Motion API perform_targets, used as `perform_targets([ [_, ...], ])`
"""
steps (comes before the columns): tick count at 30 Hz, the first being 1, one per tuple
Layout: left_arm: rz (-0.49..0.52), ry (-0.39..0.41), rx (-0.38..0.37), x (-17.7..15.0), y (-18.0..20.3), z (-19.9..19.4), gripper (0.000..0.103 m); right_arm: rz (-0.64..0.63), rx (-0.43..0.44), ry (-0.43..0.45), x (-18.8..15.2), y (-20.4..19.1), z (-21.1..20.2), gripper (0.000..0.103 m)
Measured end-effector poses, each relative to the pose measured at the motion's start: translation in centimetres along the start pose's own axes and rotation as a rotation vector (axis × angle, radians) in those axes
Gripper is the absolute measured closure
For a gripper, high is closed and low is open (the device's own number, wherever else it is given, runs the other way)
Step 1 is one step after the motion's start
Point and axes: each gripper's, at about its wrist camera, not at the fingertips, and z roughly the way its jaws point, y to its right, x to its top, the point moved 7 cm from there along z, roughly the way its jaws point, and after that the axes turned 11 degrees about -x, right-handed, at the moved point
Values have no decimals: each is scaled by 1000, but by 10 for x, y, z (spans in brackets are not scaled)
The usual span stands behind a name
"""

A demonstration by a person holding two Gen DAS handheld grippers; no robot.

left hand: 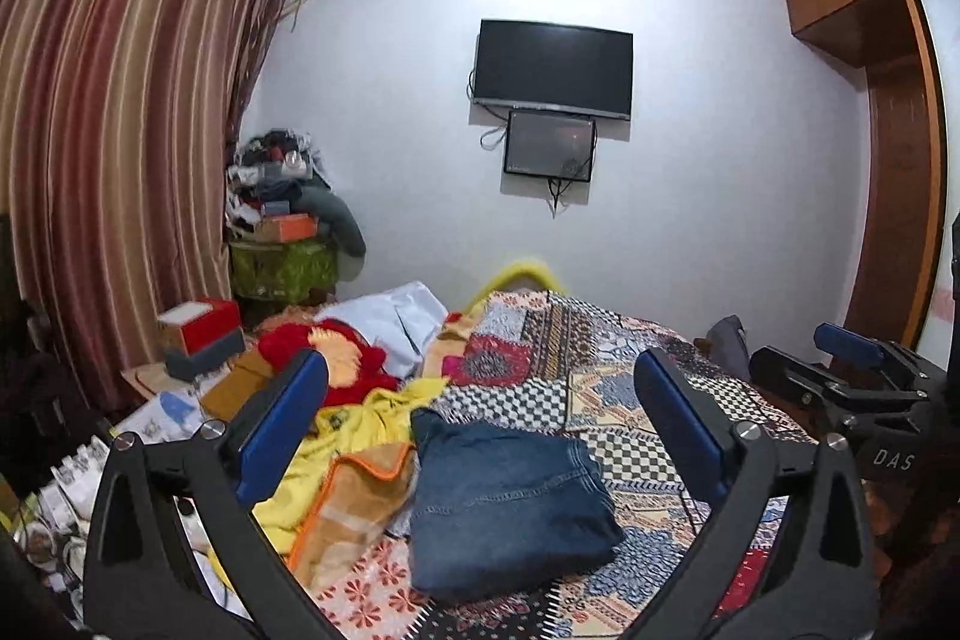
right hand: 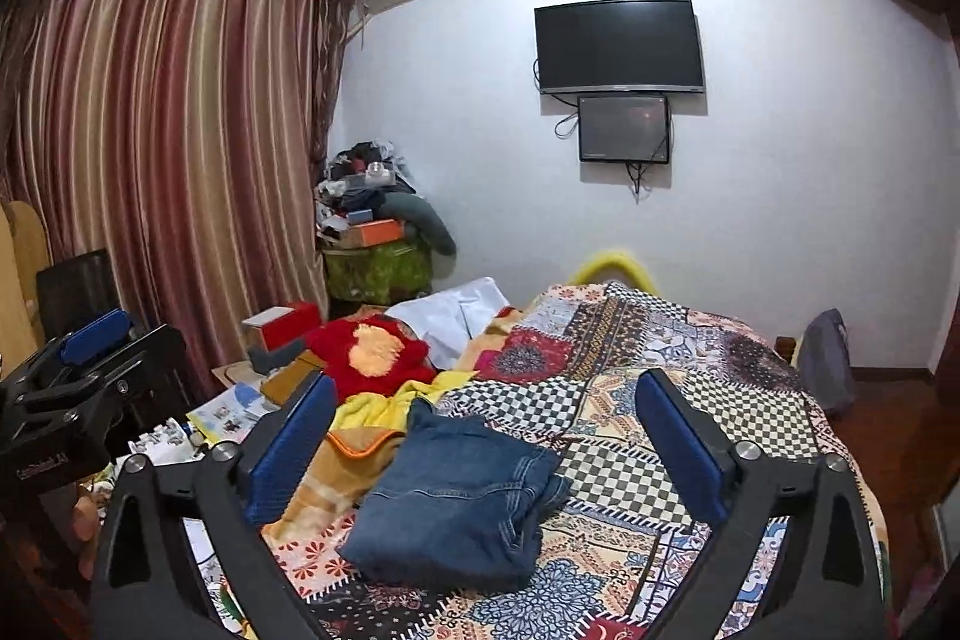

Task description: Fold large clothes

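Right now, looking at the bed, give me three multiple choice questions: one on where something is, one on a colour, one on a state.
1. Where do the folded jeans lie?
A. on the patchwork bedspread
B. on the floor
C. on the wardrobe

2. What colour is the garment left of the white cloth?
A. green
B. red with an orange patch
C. black

3. How do both grippers' jaws stand?
A. shut on jeans
B. open, holding nothing
C. shut on a blanket

Answers: 1 A, the jeans rest on the quilt; 2 B, red fabric shows plainly; 3 B, left gripper and right gripper spread wide.
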Motion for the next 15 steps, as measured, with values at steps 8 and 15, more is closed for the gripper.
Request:
perform_targets([
  [8,-19,-11,-5,-8,-1,-1,0,-5,-11,4,-1,0,1,0],
  [15,-5,-13,-7,-9,3,-1,0,5,2,-11,-4,1,3,0],
])
